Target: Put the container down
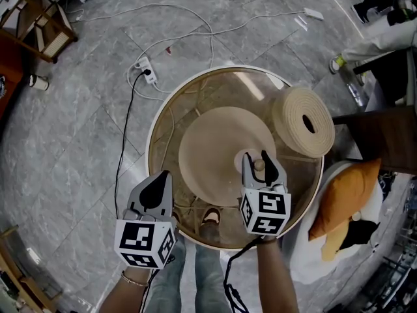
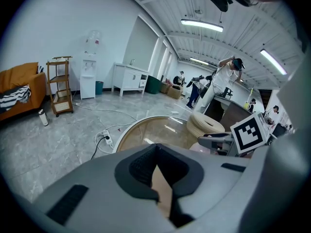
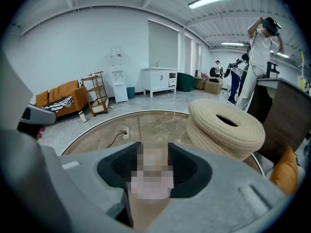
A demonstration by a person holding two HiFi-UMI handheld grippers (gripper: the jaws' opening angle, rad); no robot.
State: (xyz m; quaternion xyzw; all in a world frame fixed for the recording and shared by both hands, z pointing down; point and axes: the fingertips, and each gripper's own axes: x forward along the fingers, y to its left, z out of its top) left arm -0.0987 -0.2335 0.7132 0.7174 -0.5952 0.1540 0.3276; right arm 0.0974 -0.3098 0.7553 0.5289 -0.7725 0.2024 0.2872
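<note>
The wide, flat, beige round container (image 1: pixel 208 145) sits in the middle of the round glass-topped table (image 1: pixel 195 93), just beside a coiled cream rope basket (image 1: pixel 303 121). The right gripper (image 1: pixel 257 156) has its jaws spread either side of the container's small knob (image 1: pixel 259 166) (the pads do not visibly press it). The left gripper (image 1: pixel 156 186) hangs by the table's near rim, jaws together.

The jaws of the right gripper (image 3: pixel 154 147) stand apart around a pale knob (image 3: pixel 151 177); a coiled rope basket (image 3: pixel 226 127) sits beyond.
</note>
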